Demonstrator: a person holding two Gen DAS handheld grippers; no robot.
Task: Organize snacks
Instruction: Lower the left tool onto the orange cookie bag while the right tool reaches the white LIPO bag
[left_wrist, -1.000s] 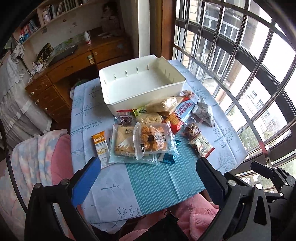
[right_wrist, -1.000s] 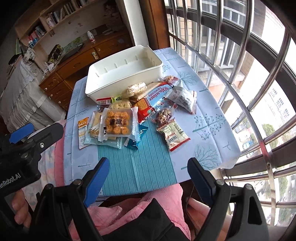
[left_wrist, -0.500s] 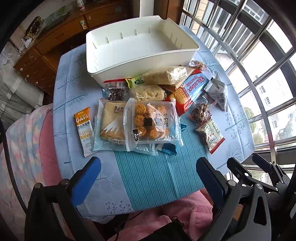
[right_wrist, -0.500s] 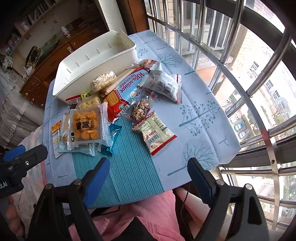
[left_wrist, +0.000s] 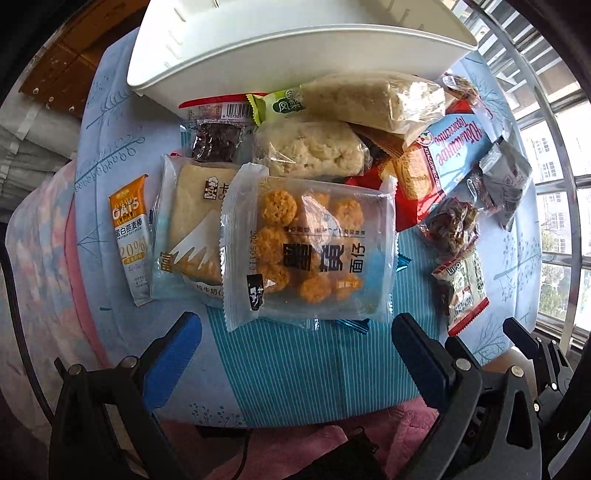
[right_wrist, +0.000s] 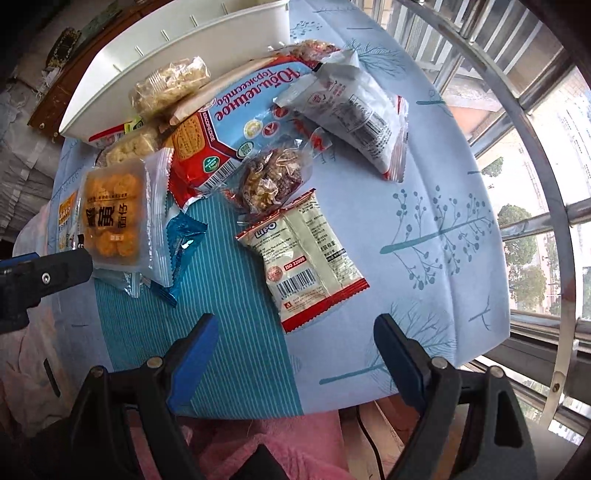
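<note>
The left gripper (left_wrist: 295, 354) is held with blue-padded fingers (left_wrist: 173, 354) spread wide and empty, just short of the clear packet of orange round crackers (left_wrist: 310, 251). The right gripper (right_wrist: 295, 347) is likewise spread, below the white red-edged Lipo packet (right_wrist: 306, 258) on the table (right_wrist: 424, 206).

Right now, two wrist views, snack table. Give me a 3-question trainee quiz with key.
1. True or false: the left tool is shut on the yellow cracker pack.
2. Which pack lies nearest ahead of the right tool: A) Lipo pack, B) OATS bar, C) blue biscuit pack?
3. Fill in: the snacks lie on the table in front of the white ____.

Key: 1 false, both tools are open and hold nothing; 2 A; 3 bin.
</note>
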